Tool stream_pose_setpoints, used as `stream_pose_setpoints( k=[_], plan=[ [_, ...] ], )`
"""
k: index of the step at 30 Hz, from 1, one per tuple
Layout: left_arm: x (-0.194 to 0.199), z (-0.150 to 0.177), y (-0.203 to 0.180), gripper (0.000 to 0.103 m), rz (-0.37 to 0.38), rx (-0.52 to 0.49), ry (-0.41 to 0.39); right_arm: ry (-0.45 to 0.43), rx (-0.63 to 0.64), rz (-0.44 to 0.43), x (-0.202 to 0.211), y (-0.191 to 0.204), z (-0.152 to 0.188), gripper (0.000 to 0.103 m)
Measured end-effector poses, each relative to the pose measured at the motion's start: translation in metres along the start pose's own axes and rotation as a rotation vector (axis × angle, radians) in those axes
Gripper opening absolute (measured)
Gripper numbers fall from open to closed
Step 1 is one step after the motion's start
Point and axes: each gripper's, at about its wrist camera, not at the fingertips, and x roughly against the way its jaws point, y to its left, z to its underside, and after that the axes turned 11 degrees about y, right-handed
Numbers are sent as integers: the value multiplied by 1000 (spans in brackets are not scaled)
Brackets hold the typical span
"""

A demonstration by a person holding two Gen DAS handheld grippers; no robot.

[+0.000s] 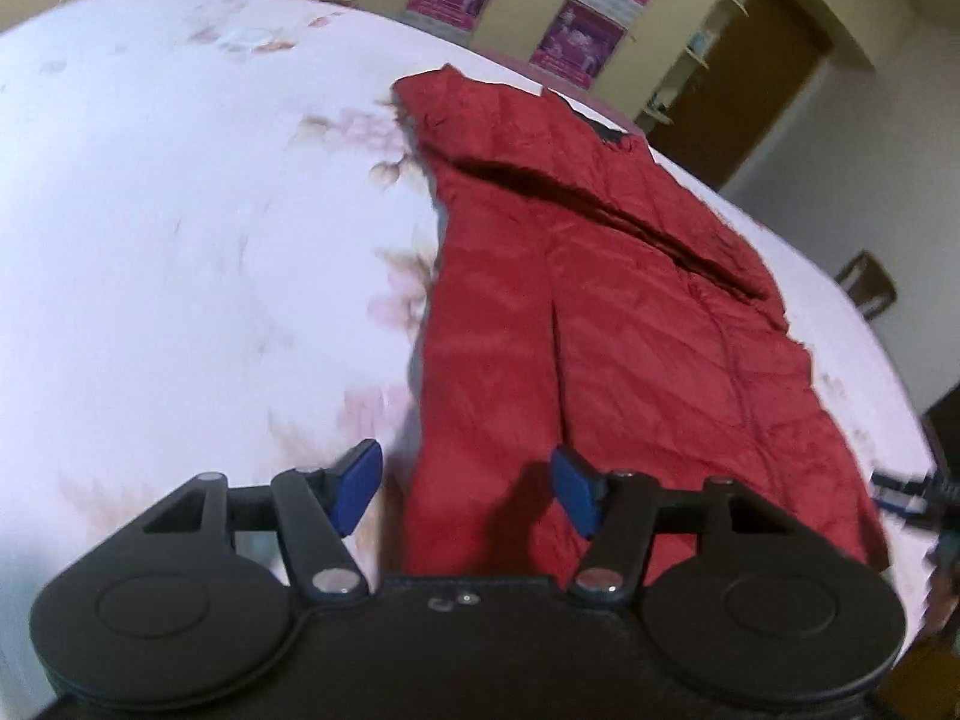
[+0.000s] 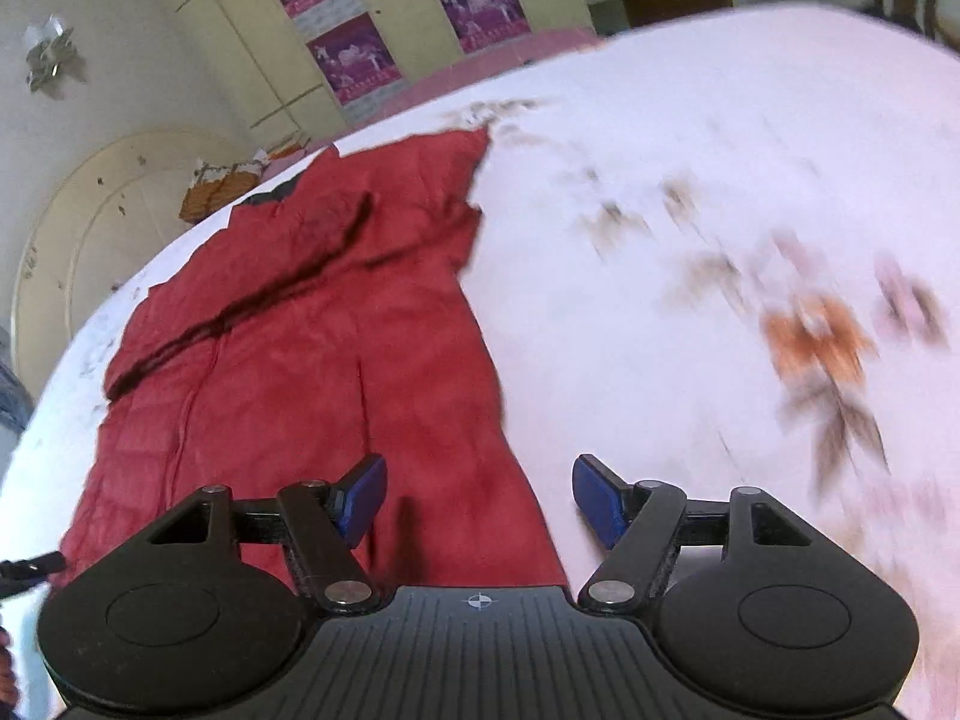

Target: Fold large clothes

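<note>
White floral bedsheet (image 1: 180, 240) bears red jacket (image 1: 600, 330); both hand-held grippers (image 1: 467, 489) (image 2: 478, 498) gape empty.

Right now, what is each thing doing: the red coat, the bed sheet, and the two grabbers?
Red quilted puffy coat: lying spread flat, a sleeve folded across it, held by nothing.
White flowered bed sheet: spread out under the coat.
Left gripper: fingers open, empty, over the coat's near edge.
Right gripper: fingers open, empty, over the coat's near edge.

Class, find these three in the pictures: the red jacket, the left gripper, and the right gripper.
red jacket (image 1: 630, 348): left wrist view, on its quilted body.
left gripper (image 1: 465, 486): left wrist view, midway between its blue fingertips.
right gripper (image 2: 480, 495): right wrist view, midway between its blue fingertips.
</note>
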Motion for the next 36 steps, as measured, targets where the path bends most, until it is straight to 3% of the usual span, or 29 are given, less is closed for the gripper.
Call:
stream_pose_setpoints(
  k=[1, 3, 8, 12, 13, 17, 18, 19, 20, 25, 31, 36],
  plan=[
    [3, 7, 1, 59, 14, 20, -6, 7, -14, -14, 4, -5, 7, 67],
    [9, 20, 4, 56, 49, 65, -9, 35, -40, -51, 9, -16, 20, 47],
    [12, 44, 15, 54, 207, 156, 28, 59, -116, -215, 20, -36, 41, 47],
    [-1, 42, 28, 54, 334, 233, 32, 76, -149, -321, 14, -44, 37, 47],
    [-5, 41, 30, 49, 352, 247, 30, 78, -166, -344, 11, -46, 35, 47],
    [-19, 28, 23, 28, 330, 216, 43, 91, -180, -387, 5, -50, 27, 47],
    [-20, 27, 22, 14, 325, 200, 52, 99, -158, -387, 4, -48, 25, 29],
    [-21, 27, 21, 11, 320, 190, 55, 115, -136, -383, 2, -45, 23, 13],
    [-19, 29, 21, 9, 328, 188, 39, 117, -117, -372, 3, -42, 22, 9],
    [3, 34, 21, 6, 352, 223, -66, 10, -61, -408, 35, -29, 11, 8],
    [18, -16, 8, 6, 380, 194, -193, -103, 30, -391, 50, 6, -40, 8],
    [12, -90, -10, 6, 412, 153, -281, -193, 43, -388, 41, 36, -102, 8]
  ],
)
